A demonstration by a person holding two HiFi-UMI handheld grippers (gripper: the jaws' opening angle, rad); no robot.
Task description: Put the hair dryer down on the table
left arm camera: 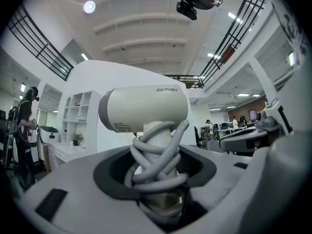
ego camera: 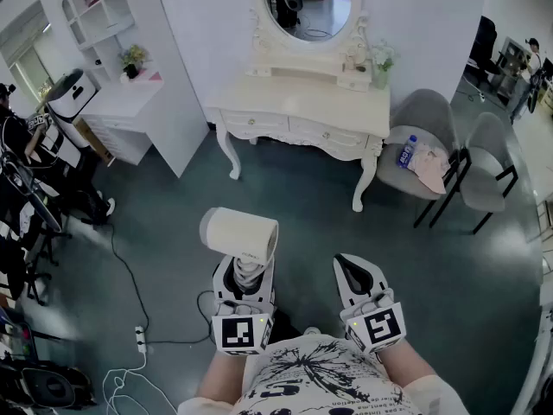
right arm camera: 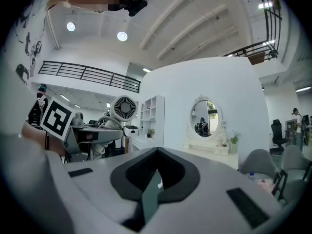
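Cream-white, the dryer is up in the air over the grey-green floor, not yet on the table. The left tongs hold it by the handle, closed on the grey cord that is wound around this handle. The handle continues the line of the tongs, and the barrel lies across it, with its long axis going left to right. The right tongs are just beside, nearly shut, with nothing between them. The table stands ahead, well apart from the dryer, so I think the left hand must carry it forward before lowering; the right one is not needed.
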